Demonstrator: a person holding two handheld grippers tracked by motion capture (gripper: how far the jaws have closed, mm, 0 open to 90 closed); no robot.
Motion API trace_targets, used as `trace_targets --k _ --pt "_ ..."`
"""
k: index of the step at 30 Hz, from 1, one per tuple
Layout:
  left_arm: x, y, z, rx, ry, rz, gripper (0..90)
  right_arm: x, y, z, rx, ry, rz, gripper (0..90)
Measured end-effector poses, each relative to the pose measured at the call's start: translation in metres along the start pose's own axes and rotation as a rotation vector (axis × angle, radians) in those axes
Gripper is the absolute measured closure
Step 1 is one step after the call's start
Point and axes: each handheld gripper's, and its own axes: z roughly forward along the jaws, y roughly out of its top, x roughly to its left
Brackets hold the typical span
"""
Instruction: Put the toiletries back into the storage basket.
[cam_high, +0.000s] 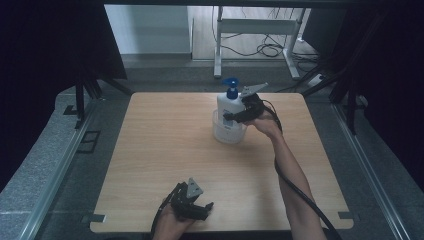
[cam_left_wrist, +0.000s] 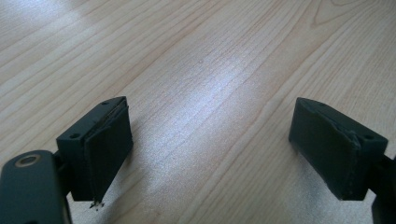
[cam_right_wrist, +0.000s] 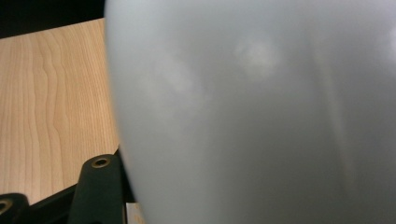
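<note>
Now right claw (cam_high: 231, 117) clamps pump bottle (cam_high: 229, 106).

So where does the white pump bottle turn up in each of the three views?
High view: the pump bottle stands in a clear tub at the table's far middle, the right gripper clamped on it.
Left gripper view: not in this picture.
Right gripper view: its white body, close up.
Shared landmark: the wooden table.

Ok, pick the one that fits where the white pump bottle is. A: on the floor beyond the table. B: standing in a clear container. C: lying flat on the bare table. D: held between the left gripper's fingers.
B: the white pump bottle stands upright with its base inside the clear container, and the right gripper grips its side.
</note>
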Motion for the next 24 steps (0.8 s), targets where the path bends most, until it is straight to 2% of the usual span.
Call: trace_targets --k 13,16,24 --pt "0.0000 0.0000 0.0000 0.000 0.000 0.000 12.7 -0.0011 -0.0040 -0.0002 -0.014 0.015 0.008 34.4" --pt "0.0000 0.0000 0.0000 0.000 0.000 0.000 12.7 -0.0001 -0.0052 0.0015 0.001 0.010 0.003 30.1" --pt "0.0000 0.0000 -0.0001 0.001 0.000 0.000 12.7 0.0027 -0.0044 -0.0013 -0.025 -0.001 -0.003 20.1"
